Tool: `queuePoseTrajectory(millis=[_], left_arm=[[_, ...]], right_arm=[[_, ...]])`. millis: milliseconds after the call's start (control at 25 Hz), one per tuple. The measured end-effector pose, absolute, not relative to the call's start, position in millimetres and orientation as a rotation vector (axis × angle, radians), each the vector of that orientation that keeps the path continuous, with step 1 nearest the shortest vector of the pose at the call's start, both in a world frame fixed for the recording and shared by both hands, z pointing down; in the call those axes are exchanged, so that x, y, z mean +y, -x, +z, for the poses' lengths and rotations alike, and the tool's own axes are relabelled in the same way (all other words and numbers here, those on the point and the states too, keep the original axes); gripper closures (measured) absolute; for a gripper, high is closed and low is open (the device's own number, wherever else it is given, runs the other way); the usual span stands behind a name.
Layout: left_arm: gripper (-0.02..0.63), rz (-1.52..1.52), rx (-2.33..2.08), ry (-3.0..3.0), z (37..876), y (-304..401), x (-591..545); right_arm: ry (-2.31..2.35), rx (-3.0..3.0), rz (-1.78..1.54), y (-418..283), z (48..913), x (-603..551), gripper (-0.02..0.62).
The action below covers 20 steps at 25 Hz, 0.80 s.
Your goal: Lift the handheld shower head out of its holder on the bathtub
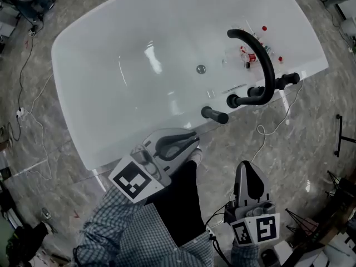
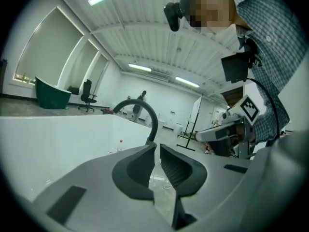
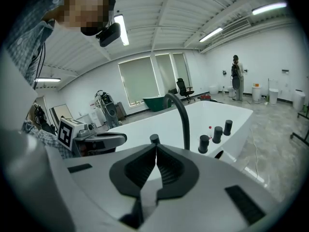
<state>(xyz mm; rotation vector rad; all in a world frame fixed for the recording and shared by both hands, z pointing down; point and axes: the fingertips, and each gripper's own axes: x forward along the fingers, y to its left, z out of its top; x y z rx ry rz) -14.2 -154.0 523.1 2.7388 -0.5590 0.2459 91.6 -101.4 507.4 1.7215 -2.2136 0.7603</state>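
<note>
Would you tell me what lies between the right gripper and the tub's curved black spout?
In the head view, only marble floor crossed by a thin white cable, then the tub rim, lies between the right gripper and the spout.

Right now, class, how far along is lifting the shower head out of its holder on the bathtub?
Done: nothing; every black fitting stands on the bathtub rim. In hand: nothing; the left gripper and right gripper show jaws together, empty, clear of the fittings. Left: the whole reach, grasp and lift.
</note>
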Motion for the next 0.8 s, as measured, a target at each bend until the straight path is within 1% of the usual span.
queuePoseTrajectory(millis=[80,200,520,720,800], left_arm=[[0.586,0.281,-0.545,-2.767,536.1,7.5,-153.0],[0.529,0.337,-0.547,-2.778,557.8,-1.6,-152.1],[0.469,0.489,-0.611,-2.757,620.0,-26.6,-168.1],[0.412,0.577,-0.684,-2.73,662.3,-39.1,-181.2],[0.407,0.63,-0.693,-2.742,675.6,-43.4,-183.5]], right_arm=[[-1.717,-2.214,0.785,-95.0,519.1,-100.3,0.577],[-1.681,-2.209,0.79,-97.4,536.4,-97.4,0.577],[-1.635,-2.195,0.796,-112.3,564.1,-97.0,0.577],[-1.616,-2.211,0.816,-129.6,583.1,-99.5,0.577],[-1.614,-2.218,0.846,-134.3,591.1,-97.9,0.577]])
